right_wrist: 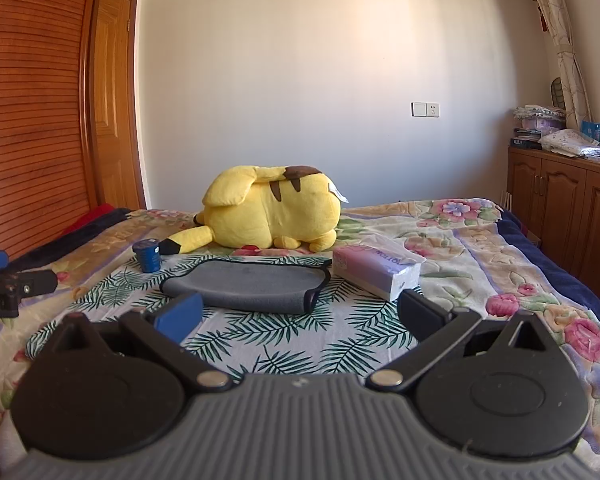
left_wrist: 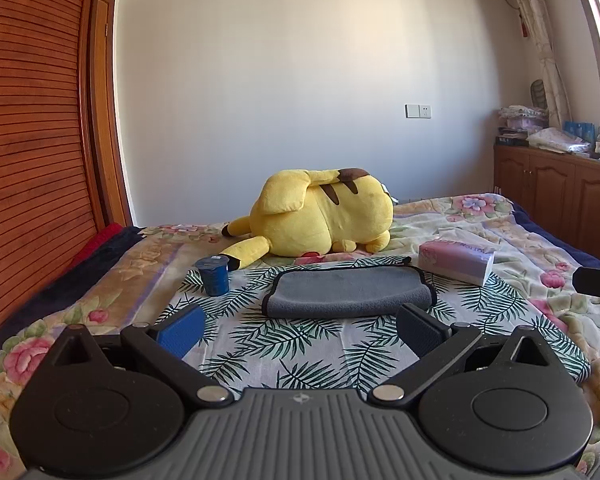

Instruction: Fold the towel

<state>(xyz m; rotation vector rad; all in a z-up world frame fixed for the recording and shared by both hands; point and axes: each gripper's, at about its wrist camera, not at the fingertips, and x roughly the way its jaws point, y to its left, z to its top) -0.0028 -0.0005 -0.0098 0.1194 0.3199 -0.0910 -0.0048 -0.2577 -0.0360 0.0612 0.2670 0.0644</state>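
A grey towel (left_wrist: 345, 292) with a black hem lies folded over on a palm-leaf cloth (left_wrist: 284, 344) on the bed. It also shows in the right wrist view (right_wrist: 248, 286). My left gripper (left_wrist: 300, 332) is open and empty, a little short of the towel's near edge. My right gripper (right_wrist: 298, 318) is open and empty, near the towel's front right corner. The left gripper shows at the left edge of the right wrist view (right_wrist: 4, 288); part of the right gripper shows at the right edge of the left wrist view (left_wrist: 597, 282).
A yellow plush toy (left_wrist: 319, 214) lies behind the towel. A dark blue cup (left_wrist: 214, 276) stands to the towel's left. A pink tissue pack (left_wrist: 455, 262) lies to its right. A wooden wardrobe (left_wrist: 32, 140) stands at the left, wooden cabinets (right_wrist: 563, 208) at the right.
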